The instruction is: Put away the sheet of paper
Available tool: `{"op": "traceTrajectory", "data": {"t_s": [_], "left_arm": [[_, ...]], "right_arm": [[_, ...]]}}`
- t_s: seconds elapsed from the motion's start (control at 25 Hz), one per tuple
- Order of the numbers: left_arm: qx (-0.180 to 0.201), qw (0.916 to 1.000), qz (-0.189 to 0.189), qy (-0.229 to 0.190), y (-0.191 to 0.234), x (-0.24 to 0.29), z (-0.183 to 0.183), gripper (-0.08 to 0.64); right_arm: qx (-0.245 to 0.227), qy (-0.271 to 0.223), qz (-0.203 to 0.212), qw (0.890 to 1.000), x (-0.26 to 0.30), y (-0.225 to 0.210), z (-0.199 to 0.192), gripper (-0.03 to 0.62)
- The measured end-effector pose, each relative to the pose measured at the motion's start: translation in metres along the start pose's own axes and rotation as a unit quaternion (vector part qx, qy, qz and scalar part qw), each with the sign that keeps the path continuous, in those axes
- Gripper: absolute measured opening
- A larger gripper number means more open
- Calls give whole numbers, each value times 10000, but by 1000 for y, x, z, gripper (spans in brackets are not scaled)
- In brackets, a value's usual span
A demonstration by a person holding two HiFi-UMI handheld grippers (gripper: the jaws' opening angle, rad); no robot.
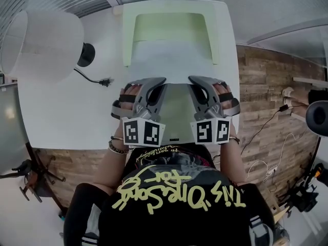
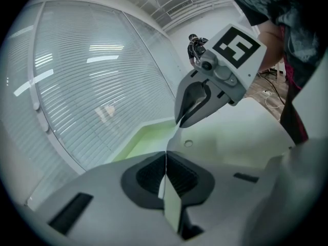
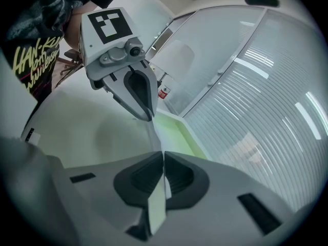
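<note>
A: Where is the sheet of paper (image 1: pixel 174 65) in the head view?

B: It is stretched between the two tools, and its far part reaches toward twelve o'clock over the near end of the pale green tray (image 1: pixel 128 35). The left gripper (image 1: pixel 162 81) pinches its nine o'clock edge and the right gripper (image 1: pixel 191 80) its three o'clock edge. In each gripper view the jaws are pressed together on a thin sliver of paper.

A: So it isn't put away yet?

B: Probably not. The sheet looks to be in the air rather than lying flat inside the tray.

A: What could spoil it?

B: Both grips are on bare edges. If the hands drift apart, the paper could tear or slip out of one pinch. If they drift together, it would likely buckle and snag on the tray's near wall.

A: And at release?

B: If one side lets go first, the sheet may swing and land half on the white table (image 1: pixel 66 111). The lamp (image 1: pixel 43 45) at ten o'clock is well apart, so it is no worry.
</note>
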State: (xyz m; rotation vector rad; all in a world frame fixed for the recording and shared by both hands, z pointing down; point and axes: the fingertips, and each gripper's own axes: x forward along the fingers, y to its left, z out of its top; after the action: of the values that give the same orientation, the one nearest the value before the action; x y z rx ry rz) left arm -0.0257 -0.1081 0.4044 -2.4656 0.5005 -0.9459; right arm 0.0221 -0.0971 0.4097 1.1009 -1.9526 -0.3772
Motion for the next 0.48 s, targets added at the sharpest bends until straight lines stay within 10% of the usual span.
{"op": "traceTrajectory", "data": {"t_s": [0.48], "left_arm": [[82,10000,11,44,3,6,-3,8]], "right_arm": [[-49,50,4,10000,6,-4,-3,9]]}}
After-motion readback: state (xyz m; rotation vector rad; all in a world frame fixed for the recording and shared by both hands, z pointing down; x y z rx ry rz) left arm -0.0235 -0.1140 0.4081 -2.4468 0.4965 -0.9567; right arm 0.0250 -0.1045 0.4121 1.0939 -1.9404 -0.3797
